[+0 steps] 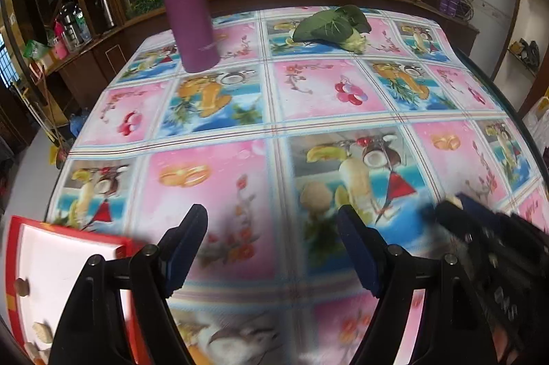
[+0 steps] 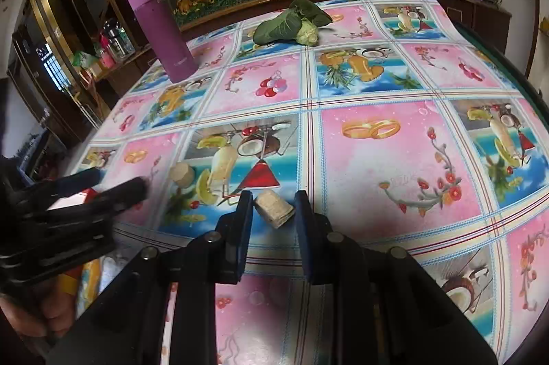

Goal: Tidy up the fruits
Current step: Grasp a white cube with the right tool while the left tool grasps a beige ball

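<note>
R gripper (image 2: 272, 210) had its fingers (image 2: 240, 227) narrowed around a pale tan fruit chunk (image 2: 273, 208), one pad each side. Whether the pads actually touched it couldn't be told; it looked bracketed, prob. lined up so the flat sides face the pads for a clean pinch. The chunk sat right at the fingertips, at 12 o'clock of the wrist cam, and whether it lay on the patterned surface (image 2: 394, 141) or was lifted off it I couldn't tell.

L gripper (image 1: 274, 244) was spread wide w/ nothing between the fingers (image 1: 185, 244), hovering over the cloth. It showed at 9 o'clock in the R view, blurred, so prob. in motion. Likely parked near the tray to stay out of R's way.

A red-rimmed white tray (image 1: 68, 248) lay at 8 o'clock in the L view, w/ a few small tan pieces (image 1: 43, 332) on it – judged the drop spot, hence its place close to both grippers.

A second round tan piece (image 2: 183, 174) sat at 10 o'clock from R's fingers, near but apart; could be real or print, hard to say.

Farther out: a purple flask (image 2: 161, 32) upright at 11 o'clock, and a leafy green veg (image 2: 291, 21) at 12 o'clock by the far edge, both well apart from the work.
</note>
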